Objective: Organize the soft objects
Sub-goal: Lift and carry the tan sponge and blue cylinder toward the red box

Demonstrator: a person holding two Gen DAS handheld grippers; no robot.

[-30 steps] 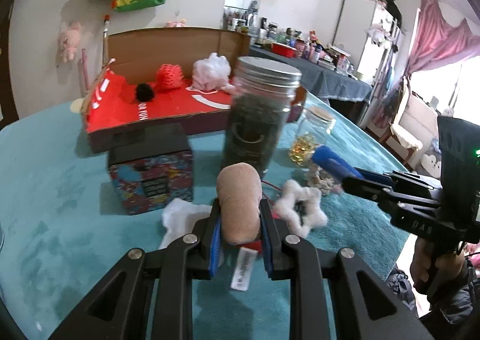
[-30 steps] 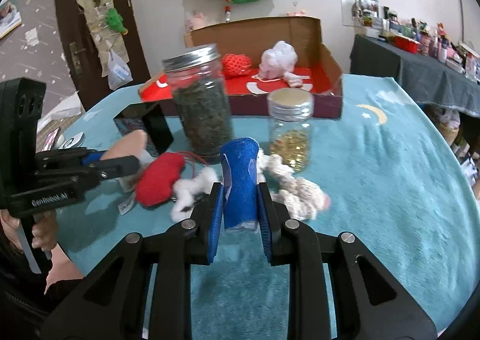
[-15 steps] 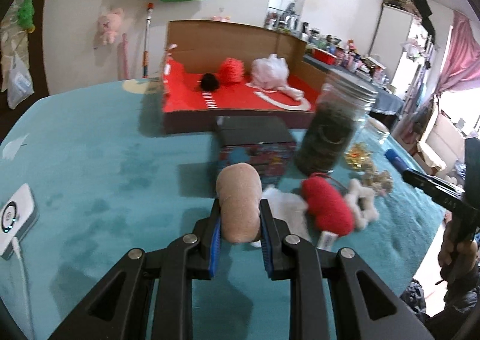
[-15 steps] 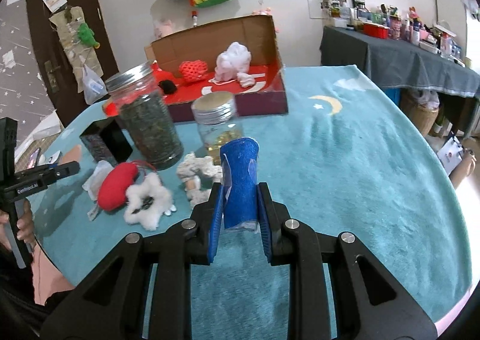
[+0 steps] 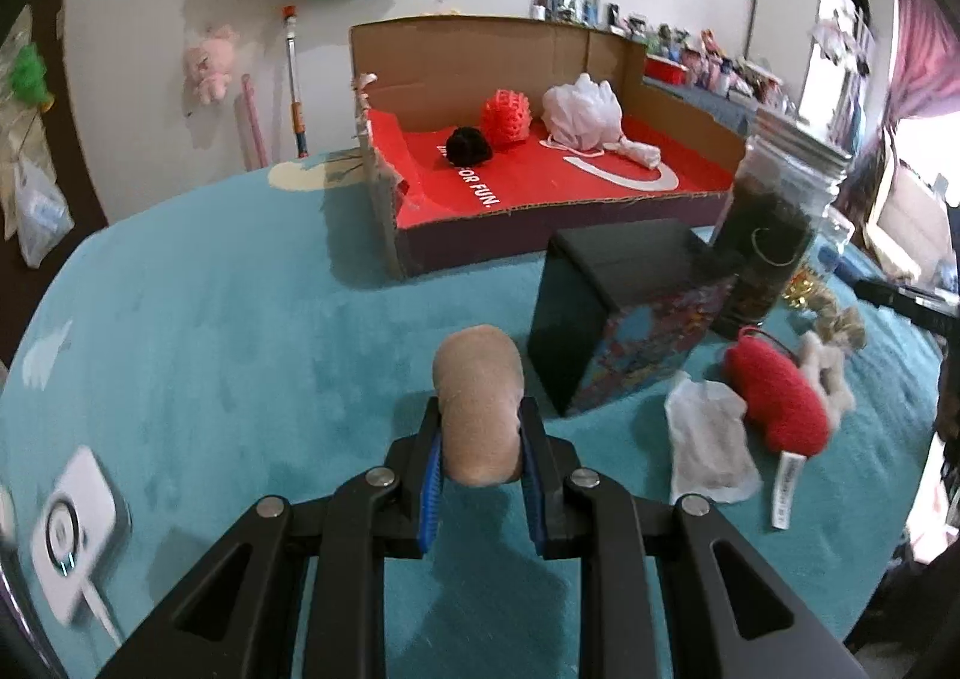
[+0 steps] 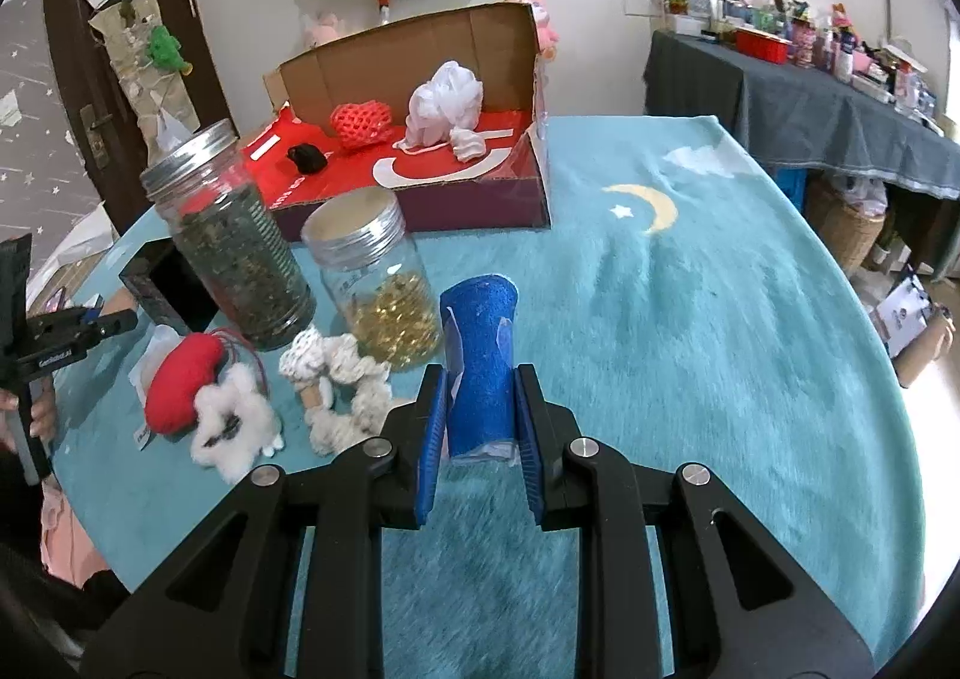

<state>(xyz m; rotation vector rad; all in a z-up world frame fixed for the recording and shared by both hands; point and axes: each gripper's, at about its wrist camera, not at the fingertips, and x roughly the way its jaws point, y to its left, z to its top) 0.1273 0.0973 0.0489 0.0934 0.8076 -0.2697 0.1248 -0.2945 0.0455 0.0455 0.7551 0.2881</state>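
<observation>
**Both grippers loaded over the teal table**

Left wrist view, left to right. A white device [image 5: 75, 523] with a cable lies at the table's [image 5: 210, 331] near-left edge. My left gripper [image 5: 480, 427] is clenched on a tan plush [image 5: 479, 397], which stands up between the blue pads above the bare cloth. Beyond it, towards the far edge, sits the cardboard box [image 5: 510, 79] with a red floor; inside lie a black pom [image 5: 468, 146], a red mesh ball [image 5: 507, 116] and a white puff [image 5: 583, 109]. In front of the box stands a black carton [image 5: 606, 313], with a dark-filled jar [image 5: 774, 223] just to its right. Near the right edge lie a white pouch [image 5: 708, 445], a red plush [image 5: 777, 397] touching it, and a cream plush [image 5: 831, 373] beside that.

Right wrist view, left to right. My left gripper appears at the left edge, held by a hand [image 6: 42, 409]. The red plush and cream plush lie together near the table's left edge, then a knotted rope toy [image 6: 345, 385] in front of the two jars; the smaller jar [image 6: 378, 283] holds gold pieces. My right gripper [image 6: 480, 409] is clamped on a blue roll [image 6: 480, 367], upright between the pads, just right of the small jar. The table's right half shows a moon print [image 6: 651, 205].
</observation>
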